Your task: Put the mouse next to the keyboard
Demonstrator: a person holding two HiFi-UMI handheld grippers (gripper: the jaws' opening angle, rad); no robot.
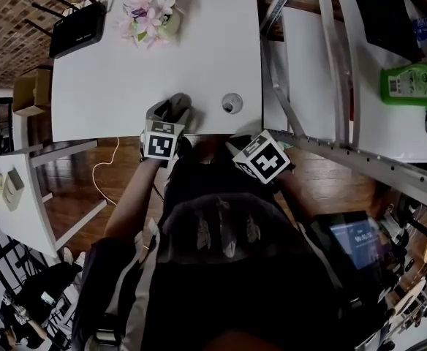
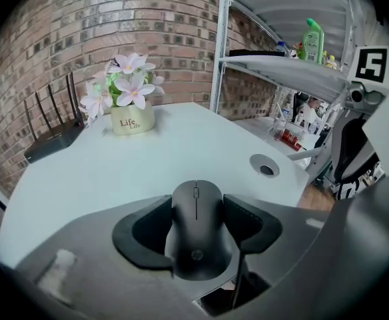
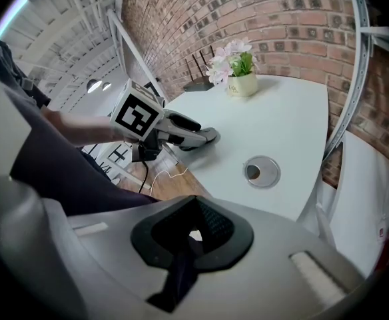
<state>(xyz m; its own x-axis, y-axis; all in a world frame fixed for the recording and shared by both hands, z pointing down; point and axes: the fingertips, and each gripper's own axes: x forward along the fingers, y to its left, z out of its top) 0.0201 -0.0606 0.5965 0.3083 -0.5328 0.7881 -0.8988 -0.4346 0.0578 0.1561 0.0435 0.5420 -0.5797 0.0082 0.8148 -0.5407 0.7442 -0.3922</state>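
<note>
My left gripper pinches mouse at table edge; right gripper jaws pressed together, empty. Keyboard unseen: I must hold mouse level, set flat before release

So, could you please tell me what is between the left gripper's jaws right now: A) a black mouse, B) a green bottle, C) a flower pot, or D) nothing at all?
A: the left gripper view shows the black mouse lying between the jaws of the left gripper, with a pad against each of its sides.
</note>
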